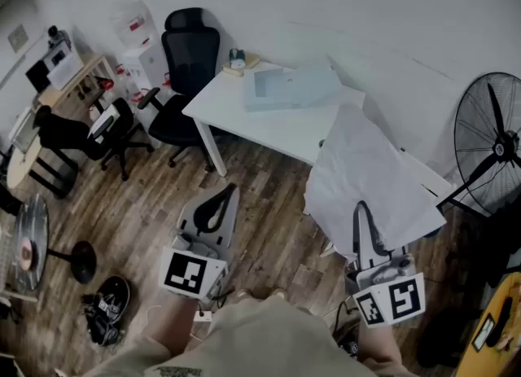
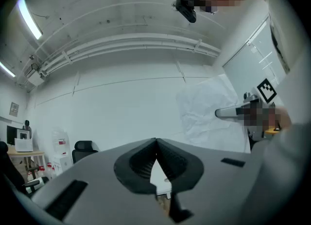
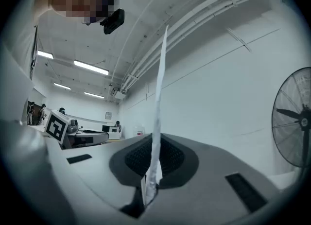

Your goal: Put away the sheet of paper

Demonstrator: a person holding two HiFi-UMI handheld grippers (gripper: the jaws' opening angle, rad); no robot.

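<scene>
The right gripper (image 1: 359, 207) is clamped tight on the lower edge of the sheet of paper (image 1: 366, 164), holding it up beside the white table (image 1: 244, 119); the left gripper (image 1: 229, 191) is closed and empty above the wooden floor (image 1: 146, 212).

White paper (image 1: 366, 164), white table (image 1: 269, 127), black chair (image 1: 190, 51).

head view looks steeply down from back of the white table (image 1: 269, 123). both gripper views ride close behind their jaws, facing the wall (image 1: 366, 9) behind it; all three share the sheet of paper (image 1: 366, 172).
</scene>
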